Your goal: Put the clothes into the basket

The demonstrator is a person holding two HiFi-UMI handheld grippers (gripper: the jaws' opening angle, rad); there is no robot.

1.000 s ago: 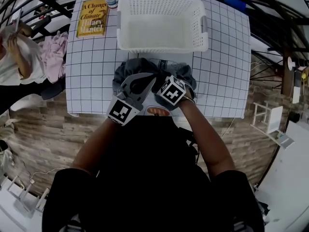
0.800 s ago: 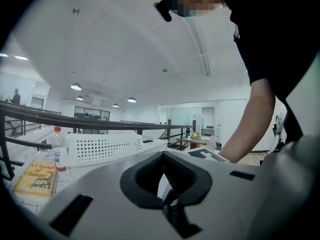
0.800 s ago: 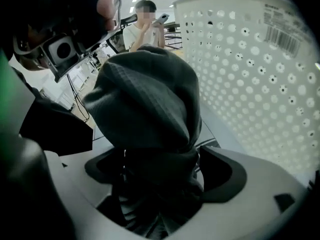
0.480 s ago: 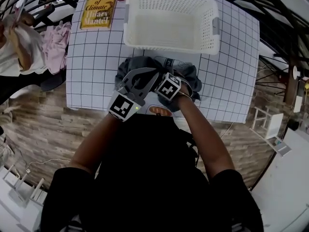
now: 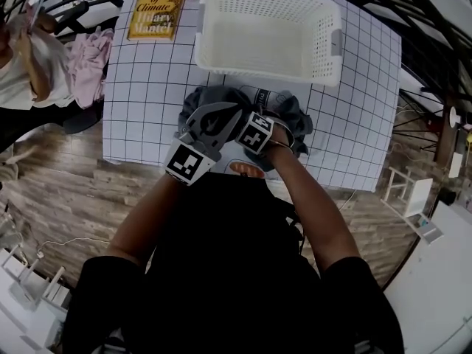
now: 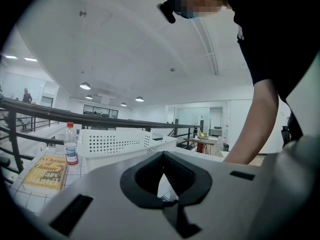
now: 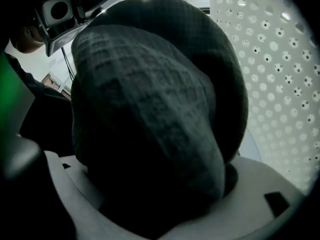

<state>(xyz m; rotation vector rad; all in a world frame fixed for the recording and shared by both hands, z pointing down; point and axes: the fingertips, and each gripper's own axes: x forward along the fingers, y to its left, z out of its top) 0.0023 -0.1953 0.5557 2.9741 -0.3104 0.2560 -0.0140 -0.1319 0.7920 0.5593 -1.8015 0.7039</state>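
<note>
Right gripper [image 5: 251,127] was spread wide, just closing, dark grey garment [image 5: 210,98] bunched between, unpinched | left gripper [image 6: 162,155] was pressed together, empty | garment lay mid-frame, just below white perforated basket [image 5: 265,66] | risk: shallow bite could slip, trailing cloth snag basket wall | gridded white sheet [image 5: 140,94], yellow book [image 5: 155,9] upper left, wood-look floor [image 5: 66,190]

1. Basket [image 5: 267,68]: white plastic, perforated walls, matt.
2. Garment [image 7: 150,114]: dark grey cloth, coarse visible weave, matt.
3. Table cover [image 5: 144,102]: smooth white sheet, black grid lines.
4. Book [image 5: 155,9], upper left of head view: paper, glossy yellow cover.
5. Floor [image 5: 66,190]: wood-look planks, matt.
6. Left gripper [image 6: 162,156]: smooth grey plastic shell, black ribbed pads.
7. Bottle [image 6: 71,144]: clear glossy plastic.
</note>
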